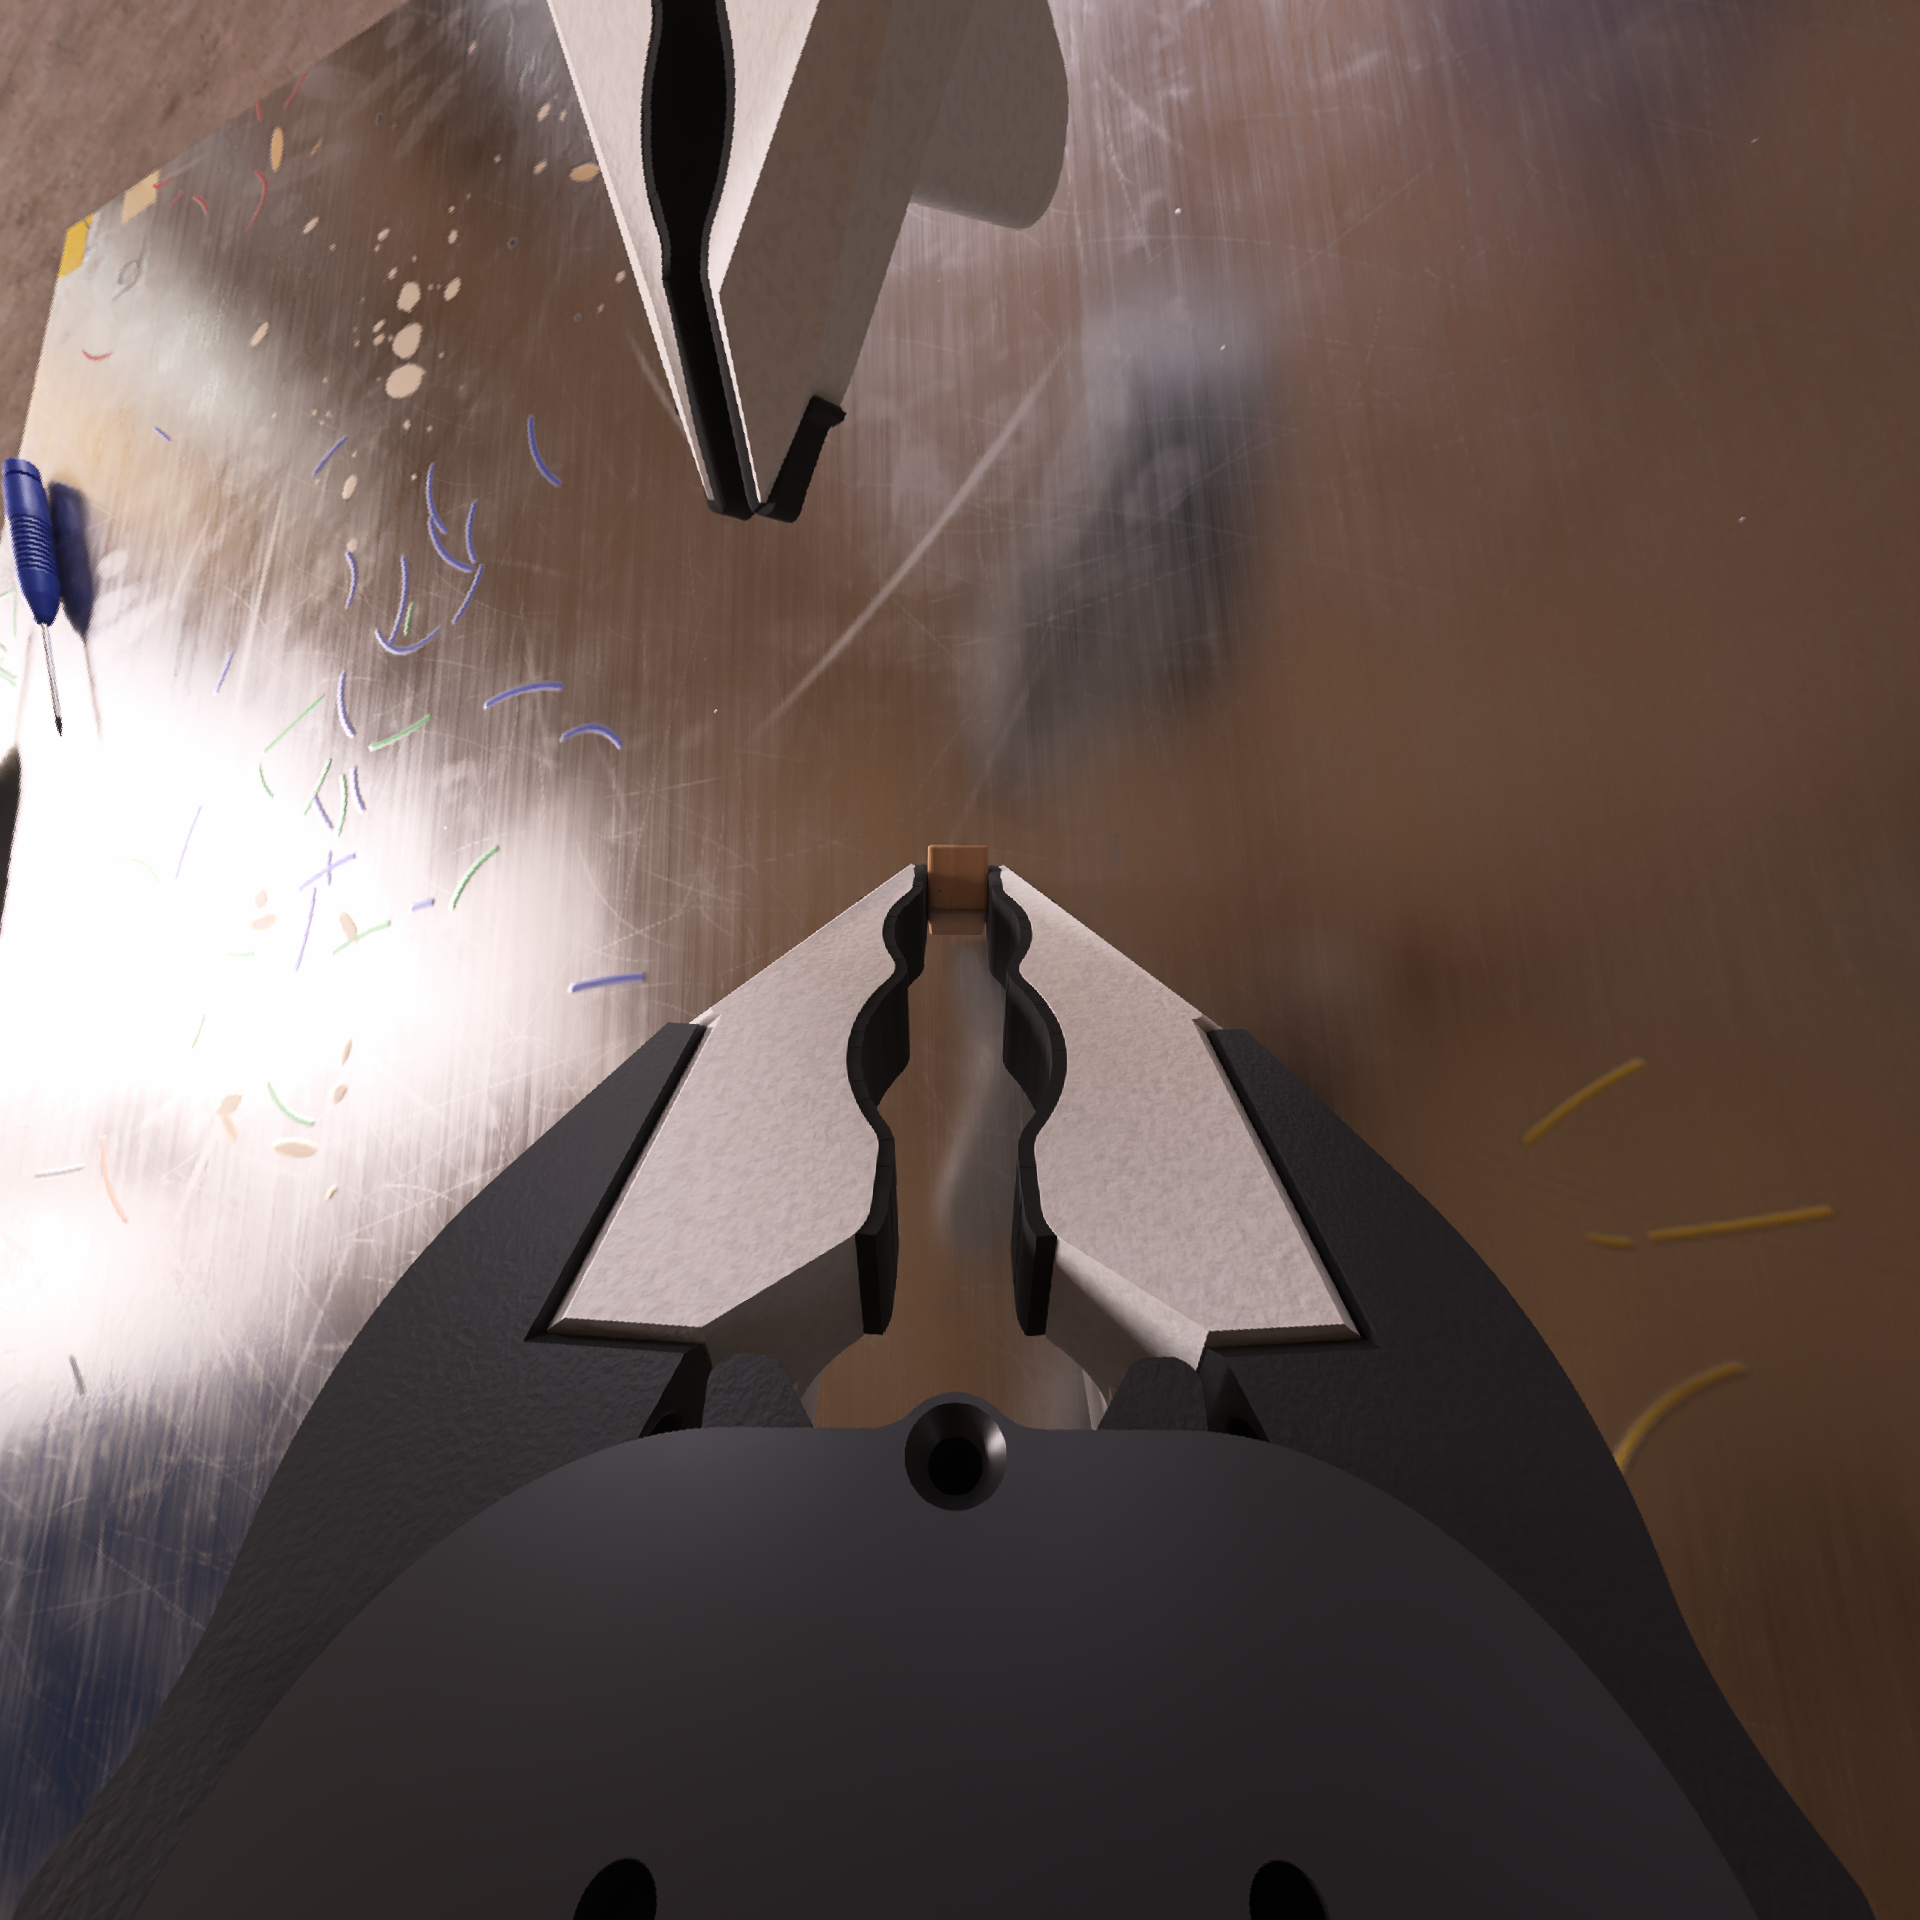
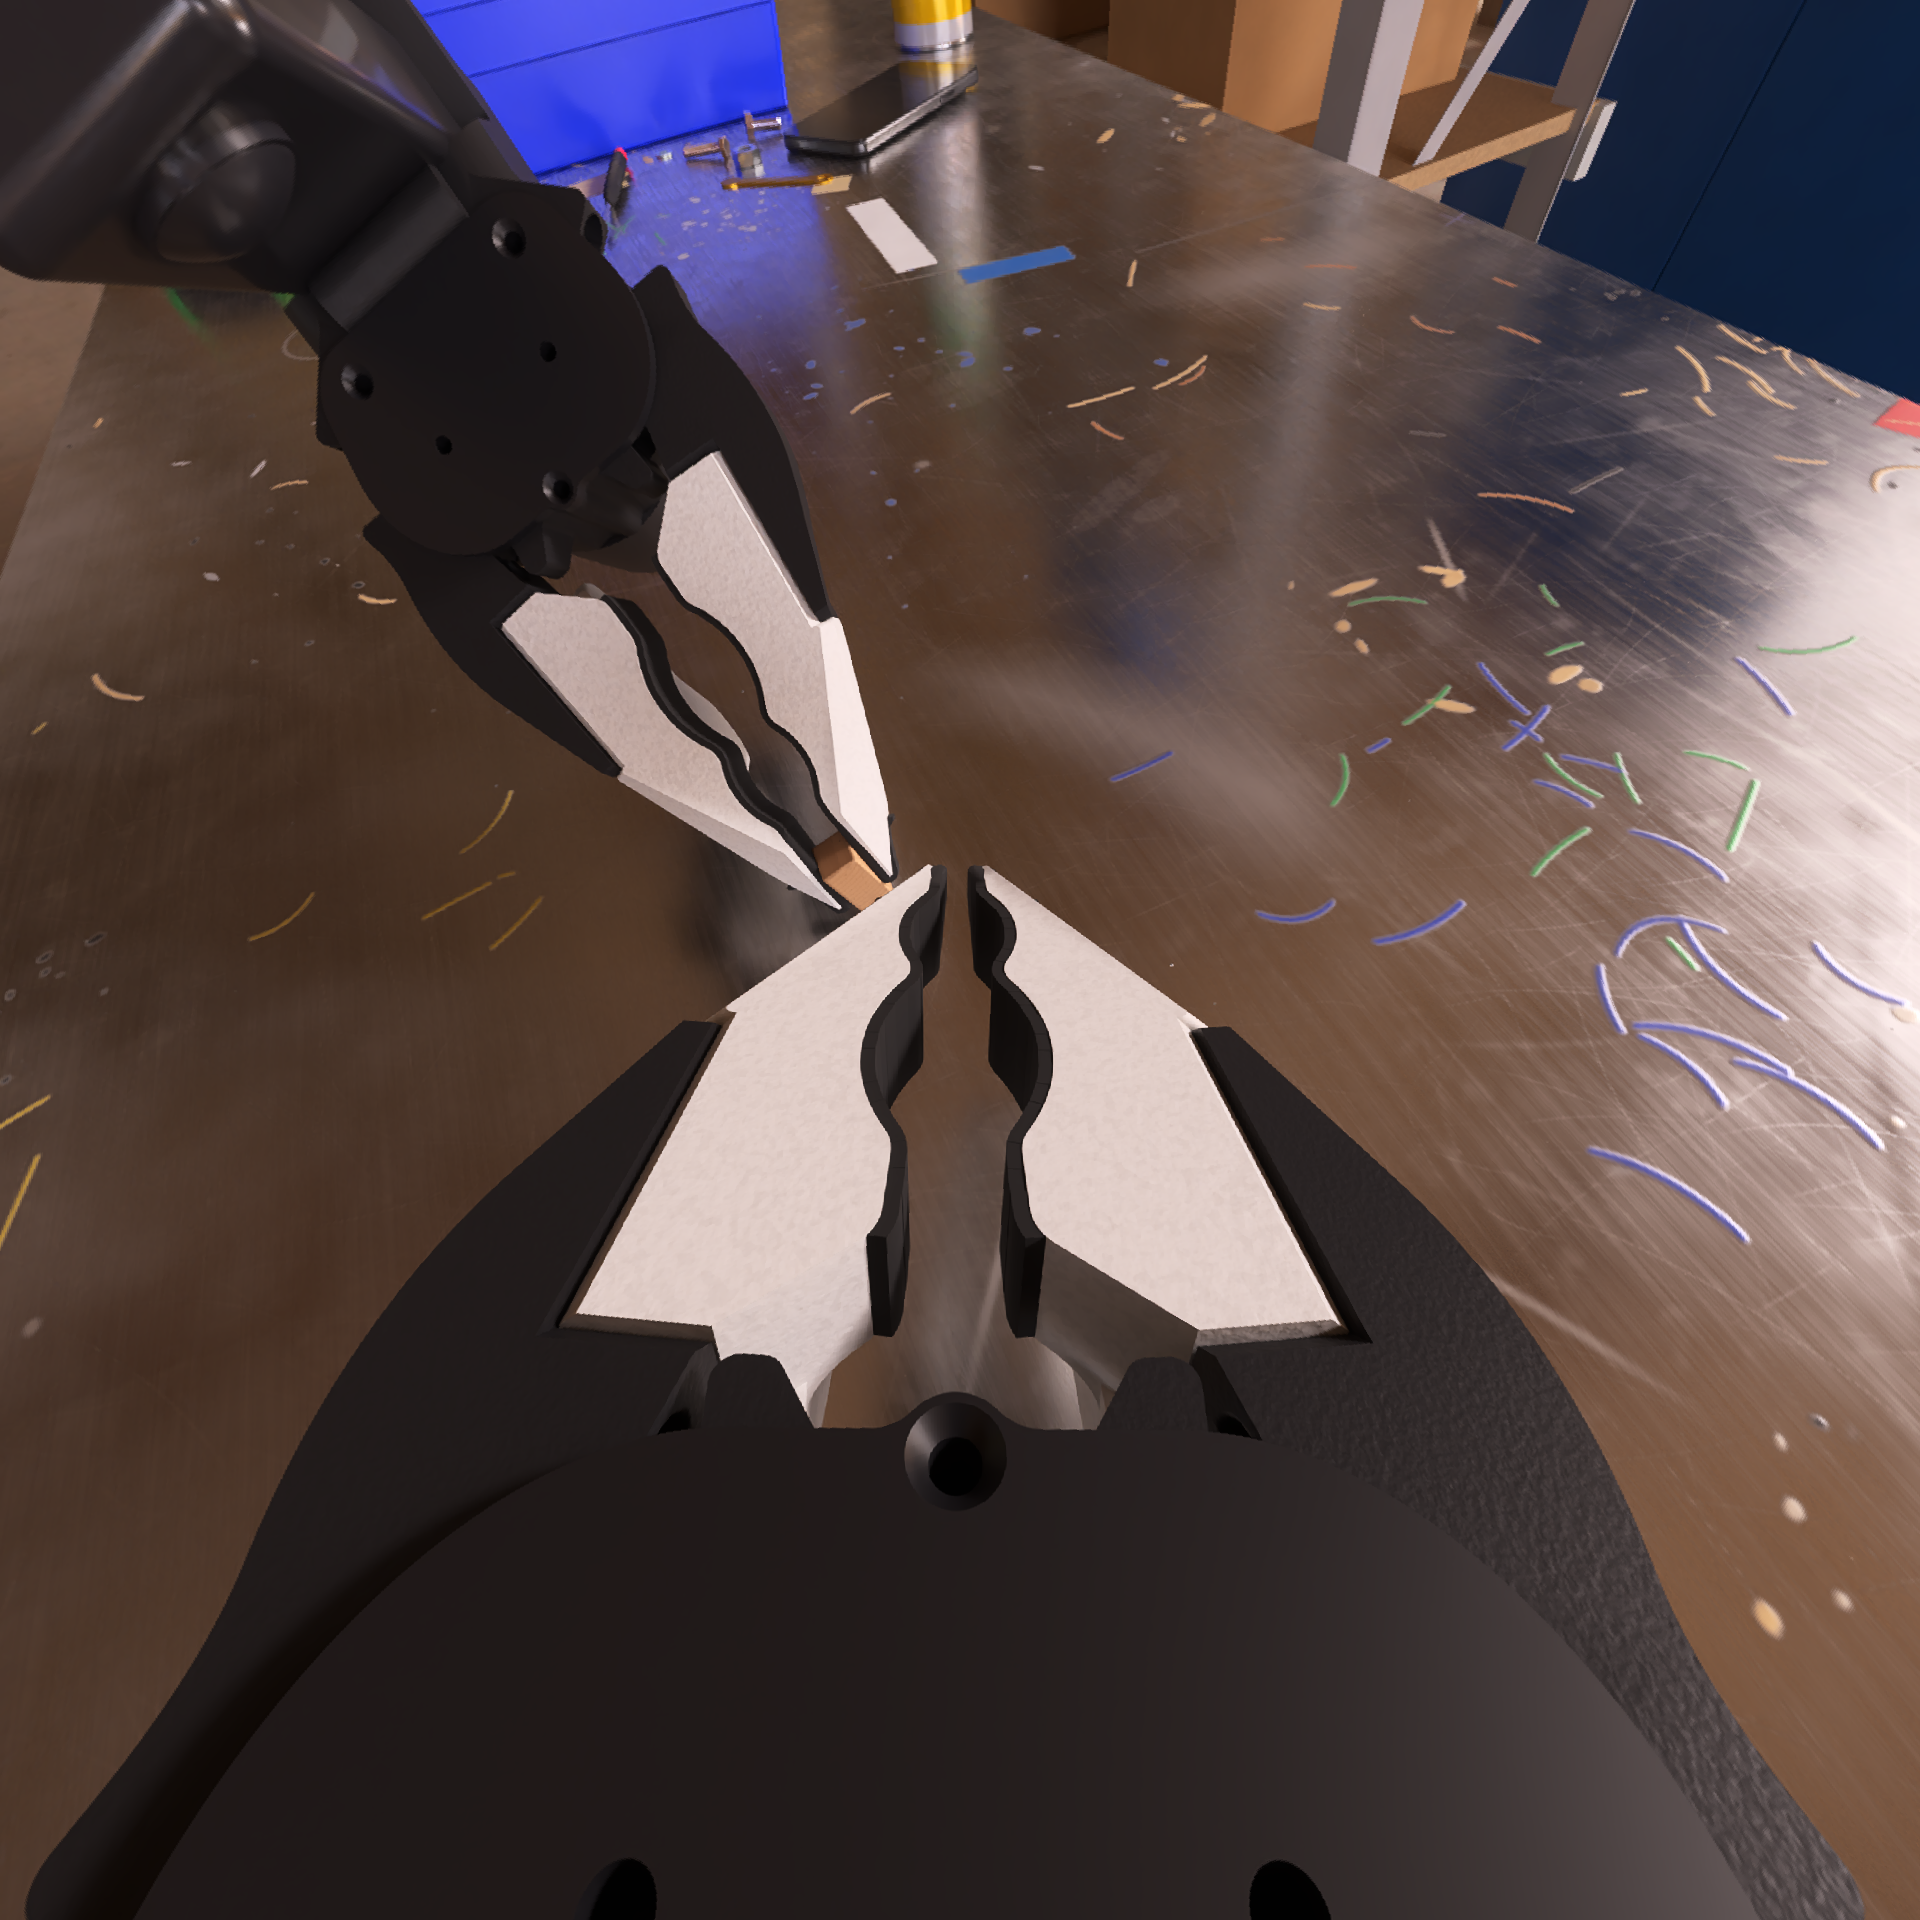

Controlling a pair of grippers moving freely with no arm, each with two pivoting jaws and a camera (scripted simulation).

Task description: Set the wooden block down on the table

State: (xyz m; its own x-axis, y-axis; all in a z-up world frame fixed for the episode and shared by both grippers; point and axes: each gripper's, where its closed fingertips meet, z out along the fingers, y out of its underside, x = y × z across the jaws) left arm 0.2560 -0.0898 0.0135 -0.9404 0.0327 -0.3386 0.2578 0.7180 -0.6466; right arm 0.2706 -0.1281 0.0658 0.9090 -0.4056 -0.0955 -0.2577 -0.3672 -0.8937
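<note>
The left claw (image 1: 957, 883) grips the block (image 1: 957, 885) at the very tips of its fingers, with the block's light end face showing just past the pads. From the right wrist view the same left claw (image 2: 862, 883) reaches down from the upper left, and the block (image 2: 854, 875) reads as a short bar whose long axis runs roughly along the fingers, slanting down toward the surface (image 2: 1247, 623). Its lower end looks very close to the scratched metal, but the pictures do not settle whether it touches or hangs just above; a soft dark shadow lies right under it.

The right claw (image 2: 957, 883) carries nothing. Its jaws stand nearly together, with only a thin gap at the tips. It sits just beside the block, to the block's right in its own view; in the left wrist view the right claw (image 1: 753, 507) hangs at the far side, tips pointing back toward the block.

The coming move appears to turn on the small drop between block and surface: a short lowering along the fingers' line, then a release. Since the block is tilted, it may tip over onto a long face once freed.

Most of the block is hidden between the pads, so its full length is unclear. Glare washes out the surface on the left of the left wrist view. A blue screwdriver (image 1: 36, 561) is cut by the left edge there.
</note>
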